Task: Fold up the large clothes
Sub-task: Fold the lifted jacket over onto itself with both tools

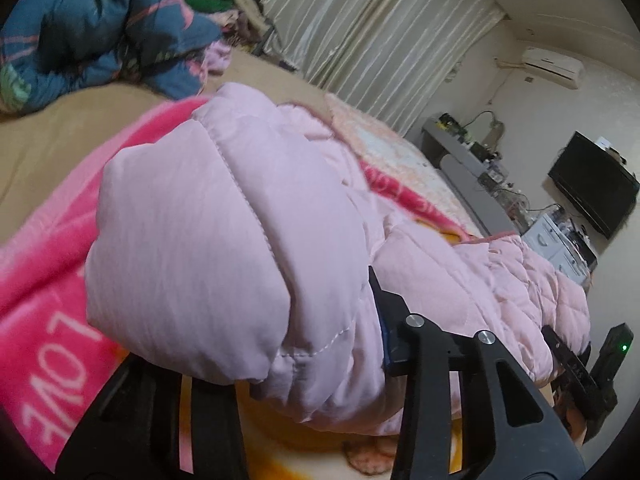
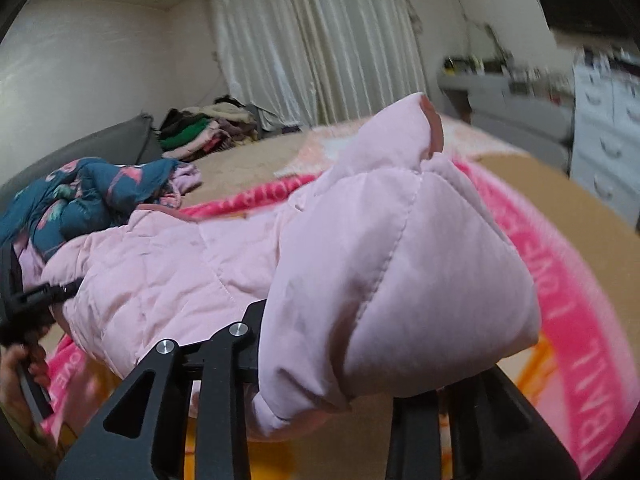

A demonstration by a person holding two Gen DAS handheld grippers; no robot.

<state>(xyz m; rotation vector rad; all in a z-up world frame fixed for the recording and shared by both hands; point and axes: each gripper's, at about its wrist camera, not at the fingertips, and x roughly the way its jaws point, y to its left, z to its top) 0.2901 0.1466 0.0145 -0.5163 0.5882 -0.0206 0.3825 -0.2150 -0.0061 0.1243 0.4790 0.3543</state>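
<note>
- The left gripper (image 1: 320, 364), black and two-fingered, is clamping one puffy end of the pale pink quilted padded jacket (image 1: 460, 276); the fabric is bulging between its jaws across the centre of the left wrist view.
- The right gripper (image 2: 324, 372) is gripping the jacket's other puffy end, which is filling the centre and right of the right wrist view.
- The jacket is stretching between the two grippers, sagging above the bright pink lettered fleece blanket (image 1: 48, 292) that is lying on the bed (image 1: 52, 136).
- A dark blue patterned padded jacket (image 1: 92, 28) is lying crumpled in the upper left of the left view.
- A pile of mixed clothes (image 2: 204, 132) is sitting at the far end of the bed, before the pale curtains (image 2: 312, 48).
- A person's hand (image 2: 20, 380) is holding the left gripper's handle at the lower left edge of the right view.
</note>
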